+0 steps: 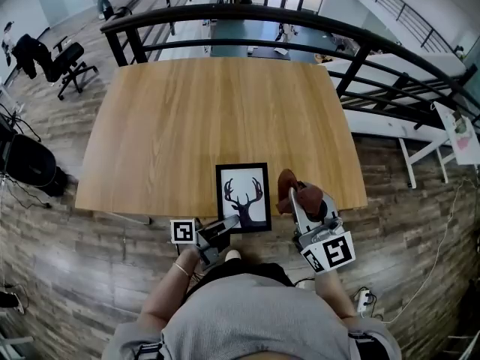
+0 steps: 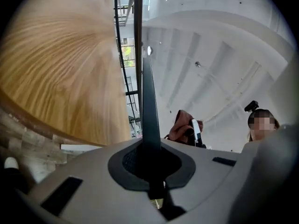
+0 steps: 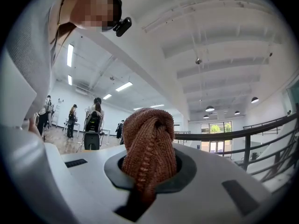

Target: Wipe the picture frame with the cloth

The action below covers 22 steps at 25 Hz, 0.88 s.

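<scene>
A black picture frame [image 1: 244, 197] with a deer silhouette on white is at the near edge of the wooden table [image 1: 210, 118], its picture facing up toward me. My left gripper [image 1: 223, 229] is shut on the frame's lower left edge. In the left gripper view the frame [image 2: 149, 111] rises edge-on as a thin dark blade out of the closed jaws of the left gripper [image 2: 152, 169]. My right gripper [image 1: 301, 205] is shut on a bunched rust-brown knitted cloth [image 1: 294, 188], just right of the frame. The cloth [image 3: 149, 146] fills the right gripper's [image 3: 148, 171] jaws.
A black railing [image 1: 300, 21] curves behind the table's far edge. An office chair [image 1: 67, 62] stands far left on the wood-plank floor, and a white bench [image 1: 405, 133] is at the right. People [image 3: 91, 120] stand far off in the hall.
</scene>
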Each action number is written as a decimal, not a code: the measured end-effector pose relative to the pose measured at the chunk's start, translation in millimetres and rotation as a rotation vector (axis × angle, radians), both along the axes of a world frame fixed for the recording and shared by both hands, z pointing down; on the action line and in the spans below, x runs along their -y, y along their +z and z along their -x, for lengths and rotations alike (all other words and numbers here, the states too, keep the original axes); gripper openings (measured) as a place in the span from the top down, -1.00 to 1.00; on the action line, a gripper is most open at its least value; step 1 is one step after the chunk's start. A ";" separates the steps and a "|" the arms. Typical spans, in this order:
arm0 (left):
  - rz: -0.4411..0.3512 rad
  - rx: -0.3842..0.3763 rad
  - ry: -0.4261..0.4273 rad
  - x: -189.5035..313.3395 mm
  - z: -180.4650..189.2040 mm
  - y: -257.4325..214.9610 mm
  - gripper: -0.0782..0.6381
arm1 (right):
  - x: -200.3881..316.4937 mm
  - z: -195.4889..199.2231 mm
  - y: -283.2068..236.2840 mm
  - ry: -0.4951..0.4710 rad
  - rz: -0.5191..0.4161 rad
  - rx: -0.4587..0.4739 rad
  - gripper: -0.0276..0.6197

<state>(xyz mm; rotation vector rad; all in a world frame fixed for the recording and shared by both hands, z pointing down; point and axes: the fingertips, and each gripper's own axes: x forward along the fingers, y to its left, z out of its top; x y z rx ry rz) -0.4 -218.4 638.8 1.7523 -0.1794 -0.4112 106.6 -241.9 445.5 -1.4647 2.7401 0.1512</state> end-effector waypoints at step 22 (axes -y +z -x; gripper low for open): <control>0.160 -0.080 0.030 15.1 6.6 70.1 0.74 | 13.4 6.6 21.9 -0.024 0.125 0.168 0.77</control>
